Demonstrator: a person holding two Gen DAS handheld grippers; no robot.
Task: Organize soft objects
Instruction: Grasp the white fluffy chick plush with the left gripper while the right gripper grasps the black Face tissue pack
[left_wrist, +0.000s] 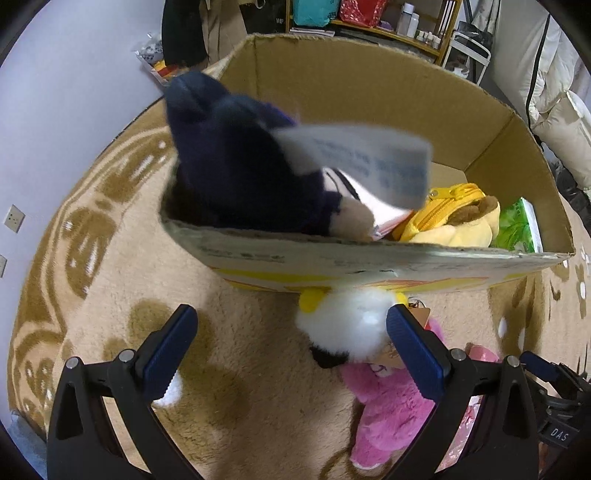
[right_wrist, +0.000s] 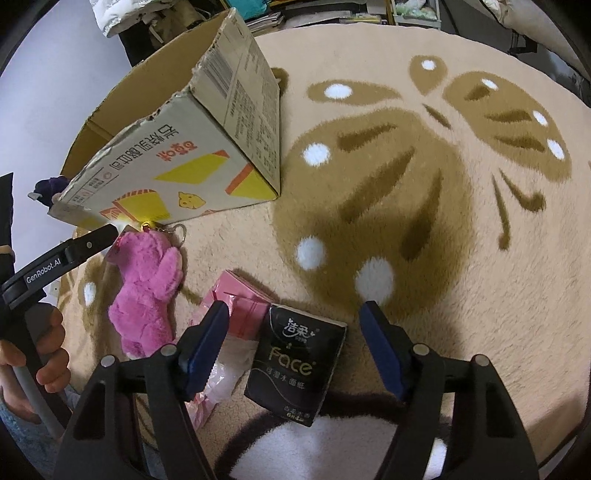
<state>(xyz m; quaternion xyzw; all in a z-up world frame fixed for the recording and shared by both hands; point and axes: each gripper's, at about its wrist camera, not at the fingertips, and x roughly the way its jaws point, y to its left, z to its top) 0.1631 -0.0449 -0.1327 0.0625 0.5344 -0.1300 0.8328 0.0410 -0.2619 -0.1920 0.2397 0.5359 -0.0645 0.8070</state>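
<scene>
A cardboard box (left_wrist: 369, 254) stands on the rug and shows in the right wrist view (right_wrist: 192, 162) too. A dark blue plush toy (left_wrist: 240, 166) with a white tag, blurred, is at the box's near left corner, partly inside. A yellow plush pouch (left_wrist: 450, 221) and a green tissue pack (left_wrist: 517, 229) lie in the box. My left gripper (left_wrist: 291, 350) is open and empty above the rug, beside a white plush (left_wrist: 351, 325) and a pink plush (left_wrist: 395, 406). My right gripper (right_wrist: 291, 350) is open over a black tissue pack (right_wrist: 295, 365), with a pink tissue pack (right_wrist: 236, 314) and the pink plush (right_wrist: 144, 291) to its left.
A beige rug (right_wrist: 406, 184) with a brown butterfly pattern covers the floor. A wooden shelf (left_wrist: 388, 22) with bottles and bags stands behind the box. White padded bedding (left_wrist: 554, 92) is at the far right. A pale wall (left_wrist: 74, 92) is on the left.
</scene>
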